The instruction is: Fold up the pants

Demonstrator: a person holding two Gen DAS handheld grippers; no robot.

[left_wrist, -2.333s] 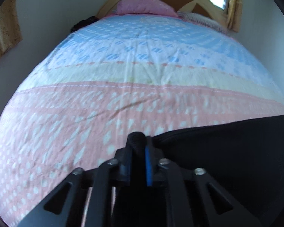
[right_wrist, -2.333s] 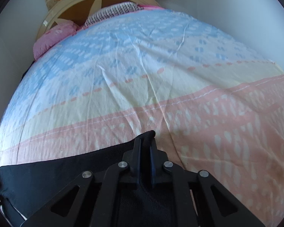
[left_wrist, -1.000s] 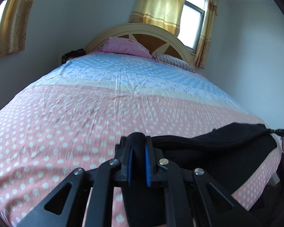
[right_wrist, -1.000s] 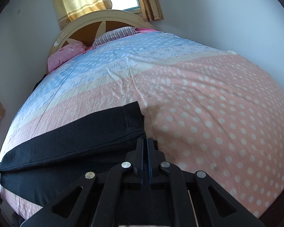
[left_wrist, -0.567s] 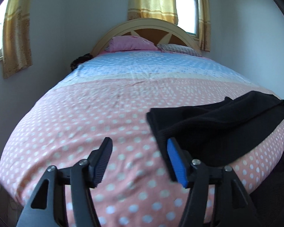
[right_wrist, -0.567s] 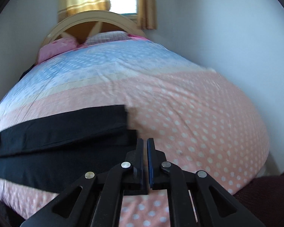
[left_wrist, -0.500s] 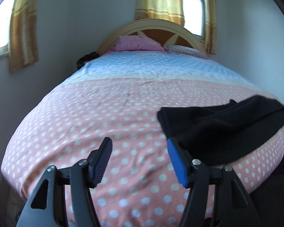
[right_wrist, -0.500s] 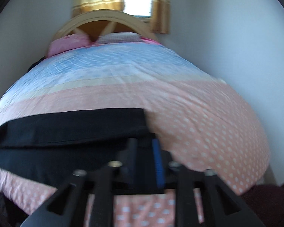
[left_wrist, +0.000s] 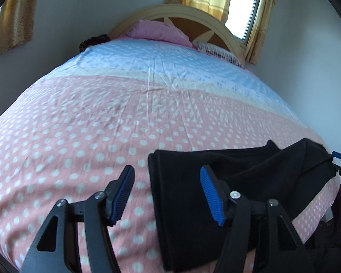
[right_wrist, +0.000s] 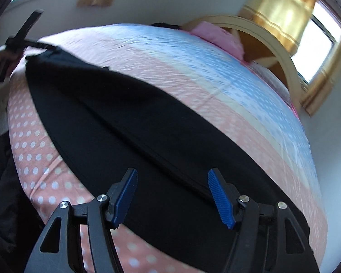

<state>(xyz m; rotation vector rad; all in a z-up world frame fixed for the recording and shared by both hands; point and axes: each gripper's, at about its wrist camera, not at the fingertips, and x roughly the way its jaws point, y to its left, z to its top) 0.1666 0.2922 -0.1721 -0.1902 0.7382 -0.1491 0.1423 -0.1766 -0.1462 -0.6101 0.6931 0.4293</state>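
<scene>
Black pants (right_wrist: 147, 122) lie folded lengthwise across the near pink end of the bed (left_wrist: 79, 118). Left gripper (left_wrist: 167, 193) and right gripper (right_wrist: 171, 195) hover over them, jaws apart, empty. Next, probably: pinch one end squarely, both layers. A second ago both were clamped on the cloth.

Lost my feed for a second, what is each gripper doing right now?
Left gripper: open, empty, over the black pants.
Right gripper: open, empty, above the pants.
</scene>
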